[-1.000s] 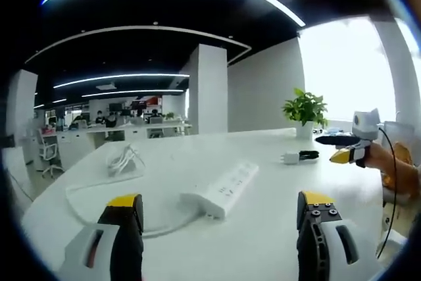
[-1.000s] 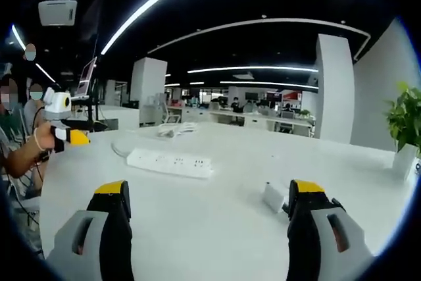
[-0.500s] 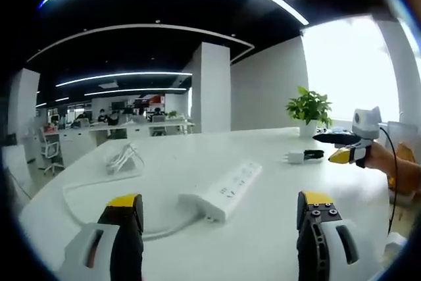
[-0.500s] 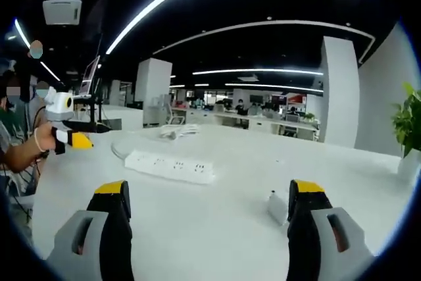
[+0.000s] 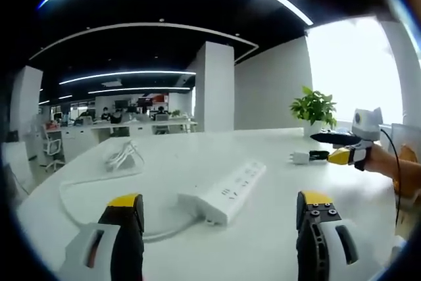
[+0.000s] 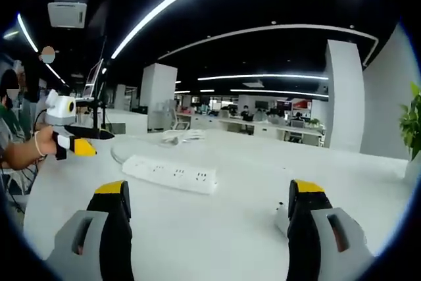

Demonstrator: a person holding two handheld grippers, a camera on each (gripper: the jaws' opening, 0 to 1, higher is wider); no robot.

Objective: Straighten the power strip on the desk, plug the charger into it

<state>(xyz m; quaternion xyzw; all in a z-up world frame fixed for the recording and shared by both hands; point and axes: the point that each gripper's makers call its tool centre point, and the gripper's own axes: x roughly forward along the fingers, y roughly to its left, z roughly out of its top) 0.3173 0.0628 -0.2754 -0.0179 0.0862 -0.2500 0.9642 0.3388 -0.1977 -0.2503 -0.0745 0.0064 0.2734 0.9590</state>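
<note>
The white power strip [image 5: 227, 192] lies at an angle mid-desk [image 5: 263, 241], and the charger [image 5: 297, 158] sits farther right near the plant [image 5: 314, 108]. Both the left tongs [image 5: 220, 228] and the right tongs [image 6: 210, 218] hang wide apart, holding nothing.

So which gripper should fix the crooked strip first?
Probably the left gripper: it is open and the strip lies between its jaws. The right gripper, also open, has the charger beside its jaw, better for plugging in later.
</note>
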